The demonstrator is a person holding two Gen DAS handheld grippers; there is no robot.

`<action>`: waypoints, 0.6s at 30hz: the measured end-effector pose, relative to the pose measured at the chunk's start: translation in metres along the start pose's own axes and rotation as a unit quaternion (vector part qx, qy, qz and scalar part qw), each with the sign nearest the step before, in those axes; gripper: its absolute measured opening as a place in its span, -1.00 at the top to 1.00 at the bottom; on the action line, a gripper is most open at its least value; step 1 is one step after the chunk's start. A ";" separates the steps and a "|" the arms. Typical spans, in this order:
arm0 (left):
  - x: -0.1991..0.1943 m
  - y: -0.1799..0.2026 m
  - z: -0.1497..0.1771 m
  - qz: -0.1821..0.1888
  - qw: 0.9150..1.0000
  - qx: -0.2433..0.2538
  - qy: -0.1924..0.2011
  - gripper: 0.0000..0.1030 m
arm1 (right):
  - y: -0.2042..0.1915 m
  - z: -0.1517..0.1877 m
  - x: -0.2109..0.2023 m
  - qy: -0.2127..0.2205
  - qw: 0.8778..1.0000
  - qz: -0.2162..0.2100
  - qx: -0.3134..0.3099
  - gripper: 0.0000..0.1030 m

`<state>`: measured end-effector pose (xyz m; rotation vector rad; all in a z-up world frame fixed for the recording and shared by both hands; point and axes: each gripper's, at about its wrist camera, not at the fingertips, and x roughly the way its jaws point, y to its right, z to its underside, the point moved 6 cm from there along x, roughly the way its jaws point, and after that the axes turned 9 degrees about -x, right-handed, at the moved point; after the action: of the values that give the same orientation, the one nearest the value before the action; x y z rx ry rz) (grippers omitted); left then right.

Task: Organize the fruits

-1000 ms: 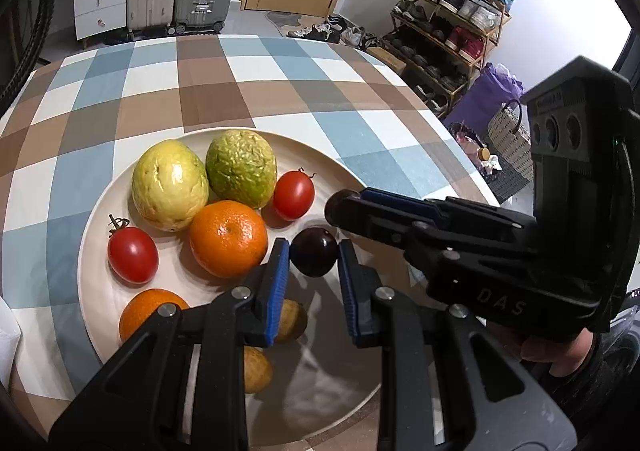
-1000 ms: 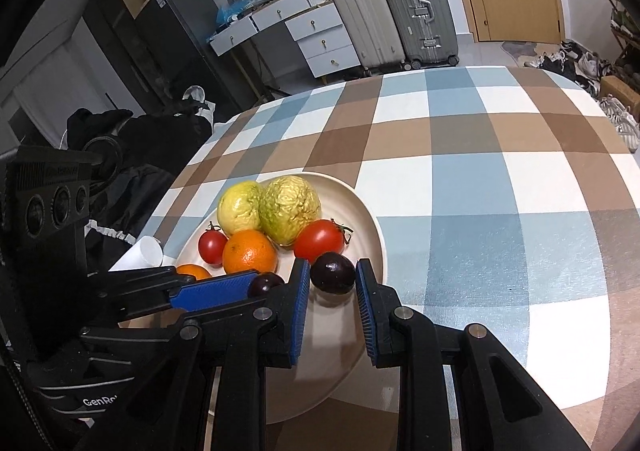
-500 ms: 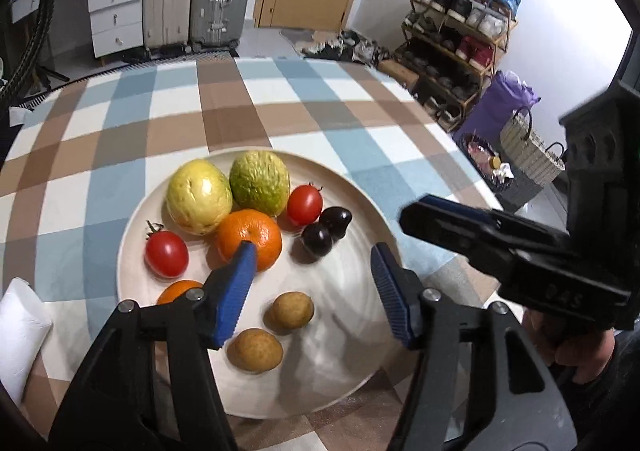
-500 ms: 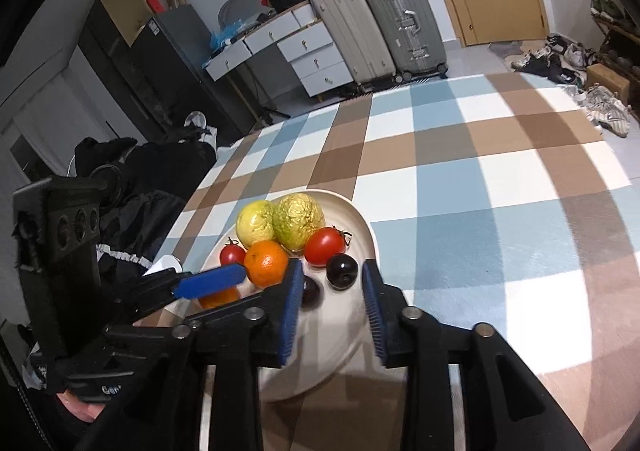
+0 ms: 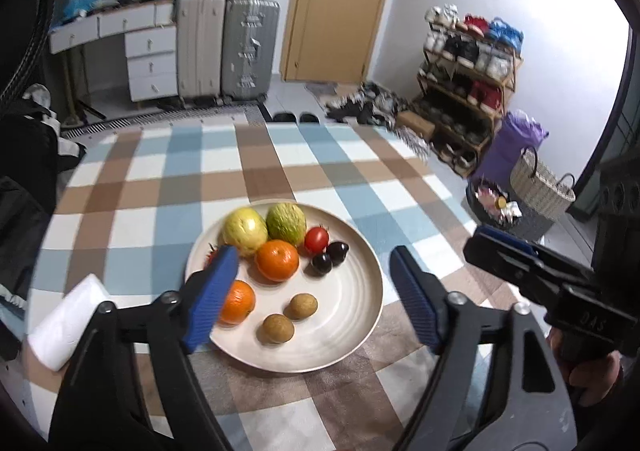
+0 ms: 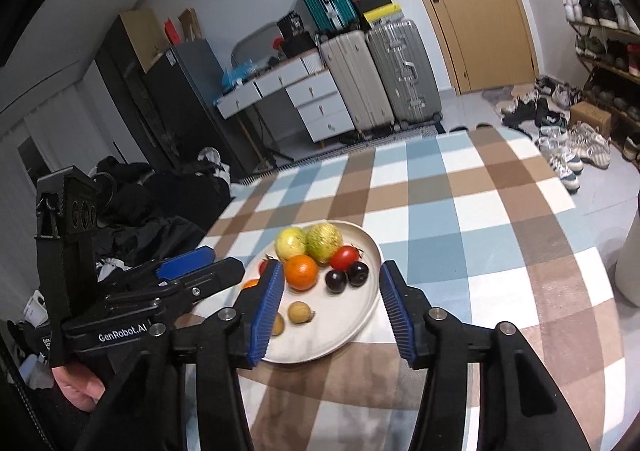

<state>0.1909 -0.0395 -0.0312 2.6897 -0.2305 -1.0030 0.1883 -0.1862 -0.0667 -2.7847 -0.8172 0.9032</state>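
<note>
A beige plate (image 5: 352,335) on the checked tablecloth holds a yellow fruit (image 5: 245,226), a green fruit (image 5: 286,224), two oranges (image 5: 277,260), red tomatoes (image 5: 317,239), two dark plums (image 5: 330,257) side by side and two small brown fruits (image 5: 301,306). My left gripper (image 5: 316,295) is open and empty, above the plate's near side. My right gripper (image 6: 330,309) is open and empty, held back over the plate (image 6: 360,331); the plums (image 6: 346,277) lie beyond its fingers.
A white paper roll (image 5: 66,325) lies on the table left of the plate. A white upright object (image 6: 630,251) stands at the table's right edge. Suitcases, drawers, a shoe rack and baskets stand around the room beyond the table.
Both grippers let go of a dark plum each, opened wide and drew back and up from the plate. The two plums now rest together next to the tomato.
</note>
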 end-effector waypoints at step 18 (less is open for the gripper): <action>-0.136 -0.014 0.001 -0.035 0.985 -0.008 0.168 -0.99 | -0.075 -0.015 -0.108 0.193 0.978 0.012 -0.078 -0.96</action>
<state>0.0893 0.0055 0.0478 2.8131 -0.0623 -0.5489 0.0891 -0.1779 0.0198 -2.9647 -0.8179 0.2874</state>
